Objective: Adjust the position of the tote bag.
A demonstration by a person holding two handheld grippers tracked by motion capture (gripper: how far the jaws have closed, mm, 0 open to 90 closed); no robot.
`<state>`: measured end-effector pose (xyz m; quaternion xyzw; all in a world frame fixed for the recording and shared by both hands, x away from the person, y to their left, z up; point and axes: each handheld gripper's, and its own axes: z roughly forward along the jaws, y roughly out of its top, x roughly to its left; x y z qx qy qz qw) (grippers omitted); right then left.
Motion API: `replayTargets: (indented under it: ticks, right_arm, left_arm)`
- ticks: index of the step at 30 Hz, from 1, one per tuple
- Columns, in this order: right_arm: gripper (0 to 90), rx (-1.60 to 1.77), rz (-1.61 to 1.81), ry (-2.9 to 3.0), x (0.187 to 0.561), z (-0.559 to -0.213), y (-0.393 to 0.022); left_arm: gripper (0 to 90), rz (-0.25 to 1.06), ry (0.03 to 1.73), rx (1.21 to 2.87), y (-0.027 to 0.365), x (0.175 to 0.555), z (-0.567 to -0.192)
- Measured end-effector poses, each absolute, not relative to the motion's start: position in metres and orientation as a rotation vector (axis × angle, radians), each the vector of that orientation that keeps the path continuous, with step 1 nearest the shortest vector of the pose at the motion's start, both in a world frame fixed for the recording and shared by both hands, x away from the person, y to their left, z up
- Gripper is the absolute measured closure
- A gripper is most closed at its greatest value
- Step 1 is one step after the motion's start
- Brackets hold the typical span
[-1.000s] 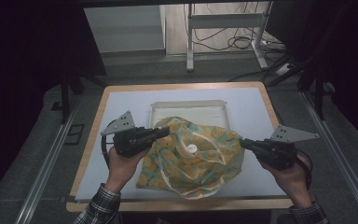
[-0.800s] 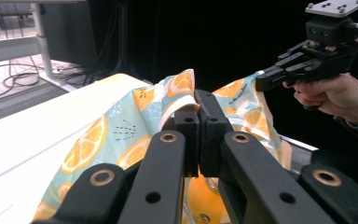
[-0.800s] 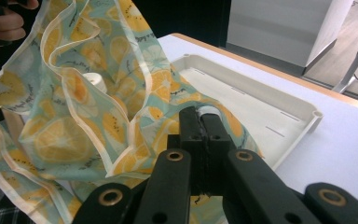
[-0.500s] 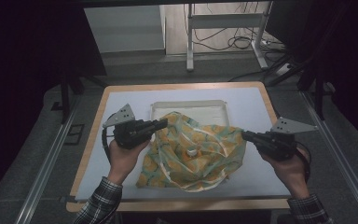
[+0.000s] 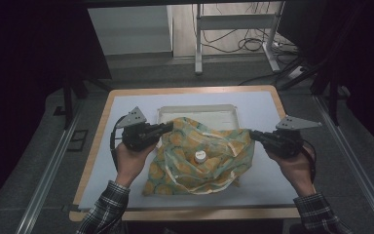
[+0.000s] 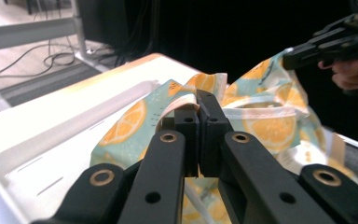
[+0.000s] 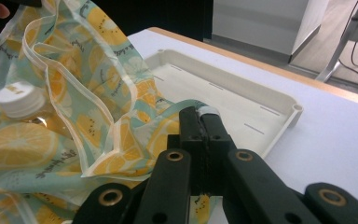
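High view puts the left gripper (image 5: 168, 128) at about nine o'clock on the table (image 5: 126, 107), held in the person's left hand (image 5: 131, 161), its jaws closed on the left edge of an orange-print cloth bag (image 5: 209, 146). The bag lies spread across the middle of the table, its far part resting over the near rim of a shallow cream tray (image 5: 199, 111) that sits toward twelve o'clock. A white bottle cap (image 5: 200, 156) pokes up from the bag's centre. At three o'clock the right gripper (image 5: 253, 136), in the right hand (image 5: 297, 168), has its jaws shut on the bag's right edge, so the cloth runs between the two grippers.

Left gripper view shows the closed jaws pinching a pale hem strip of the bag (image 6: 261, 121), with the tray (image 6: 51, 154) at ten o'clock and the other gripper (image 6: 289, 58) at two o'clock, touching the cloth.

Right gripper view shows the bag (image 7: 74, 121) billowing toward nine o'clock, the bottle cap (image 7: 19, 99) inside it at the left, the jaws clamped on a hem strip, and the tray (image 7: 242, 93) just behind at one o'clock.
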<state>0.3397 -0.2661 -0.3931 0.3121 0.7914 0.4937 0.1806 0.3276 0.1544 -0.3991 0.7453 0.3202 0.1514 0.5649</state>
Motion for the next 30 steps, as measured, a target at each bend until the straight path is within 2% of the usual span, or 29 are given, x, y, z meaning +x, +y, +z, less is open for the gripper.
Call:
replayTargets:
  ticks: [10,11,12,13,14,17,18,19,20,22,26,30]
  right_arm:
    - [88.7,0.923,1.362,2.277,0.348,-0.41,-0.264]
    - [88.3,0.931,1.356,2.291,0.348,-0.413,-0.265]
    - [88.3,0.931,1.356,2.291,0.348,-0.413,-0.265]
    - [85.1,0.933,1.355,2.304,0.346,-0.414,-0.266]
    - [85.1,0.933,1.355,2.304,0.346,-0.414,-0.266]
    - [80.5,0.934,1.357,2.324,0.341,-0.415,-0.268]
    - [76.4,0.936,1.355,2.336,0.337,-0.415,-0.271]
    - [76.4,0.936,1.355,2.336,0.337,-0.415,-0.271]
    - [75.7,0.936,1.356,2.341,0.336,-0.415,-0.272]
    - [72.2,0.94,1.354,2.352,0.331,-0.416,-0.275]
    - [64.0,0.946,1.352,2.378,0.32,-0.417,-0.282]
    - [60.5,0.94,1.344,2.397,0.314,-0.418,-0.284]
  left_arm:
    - [86.7,0.318,0.829,1.822,0.156,0.336,-0.427]
    - [81.1,0.308,0.832,1.831,0.156,0.336,-0.429]
    - [81.1,0.304,0.833,1.834,0.156,0.336,-0.431]
    - [73.6,0.308,0.832,1.838,0.156,0.334,-0.432]
    - [73.6,0.304,0.832,1.839,0.156,0.333,-0.433]
    - [64.1,0.3,0.825,1.837,0.158,0.327,-0.434]
    - [56.4,0.283,0.817,1.837,0.16,0.323,-0.435]
    - [53.7,0.283,0.817,1.837,0.16,0.323,-0.435]
    - [53.7,0.281,0.815,1.836,0.161,0.32,-0.435]
    - [47.8,0.261,0.809,1.838,0.164,0.316,-0.436]
    - [45.3,0.267,0.81,1.85,0.169,0.307,-0.44]
    - [44.7,0.266,0.817,1.848,0.172,0.302,-0.443]
